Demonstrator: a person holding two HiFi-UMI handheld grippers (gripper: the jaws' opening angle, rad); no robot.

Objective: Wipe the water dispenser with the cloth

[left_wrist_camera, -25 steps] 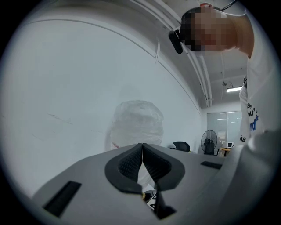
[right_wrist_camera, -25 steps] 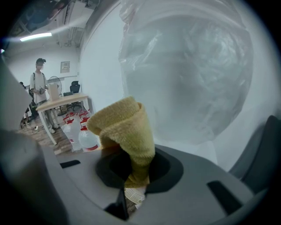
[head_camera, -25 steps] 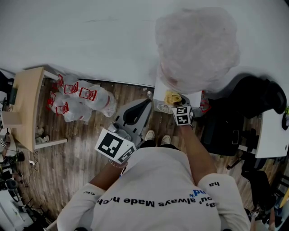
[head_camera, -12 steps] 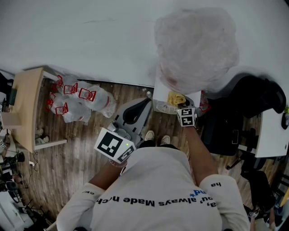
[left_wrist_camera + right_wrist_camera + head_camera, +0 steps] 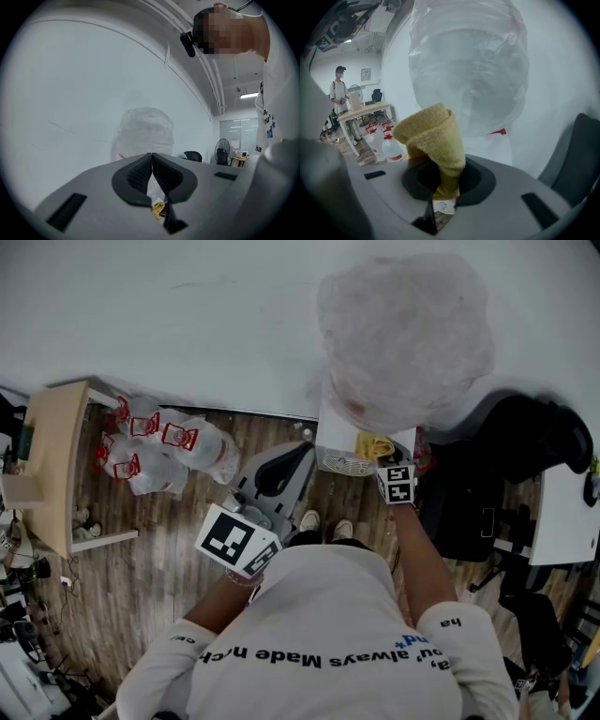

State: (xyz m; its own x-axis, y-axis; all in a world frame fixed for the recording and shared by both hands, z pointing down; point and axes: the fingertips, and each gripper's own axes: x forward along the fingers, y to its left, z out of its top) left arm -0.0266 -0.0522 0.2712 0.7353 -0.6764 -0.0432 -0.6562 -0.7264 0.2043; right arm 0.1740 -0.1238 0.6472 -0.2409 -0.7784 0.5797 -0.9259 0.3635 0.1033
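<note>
The right gripper [image 5: 448, 182] has its fingers [image 5: 477, 179] clamped on a folded yellow cloth [image 5: 436, 140], which stands up out of them in a thick roll. In the head view, the cloth rests against the top front of the white water dispenser [image 5: 337, 442], just below the big bottle [image 5: 405, 334].

The bottle sits upside down on the dispenser and is wrapped all over in crinkled clear plastic. Its wall looks translucent, and I cannot tell how full it is. A small red mark shows near its neck.

The left gripper [image 5: 151, 159] is held back at the person's waist, well apart from the dispenser. Its fingers [image 5: 136, 176] are pressed together tip to tip with nothing between them. Its view looks toward the bottle and a bit of the cloth.

To the left, on the wooden floor [image 5: 169, 549], lie clear plastic bags [image 5: 192, 451] holding water jugs [image 5: 389, 145] with red caps and handles. The jugs appear filled with clear water. They lie beside a light wooden desk [image 5: 56, 460]. A black chair [image 5: 525, 451] stands to the right of the dispenser. In the right gripper view, another person [image 5: 340, 91] stands far off behind that desk.
</note>
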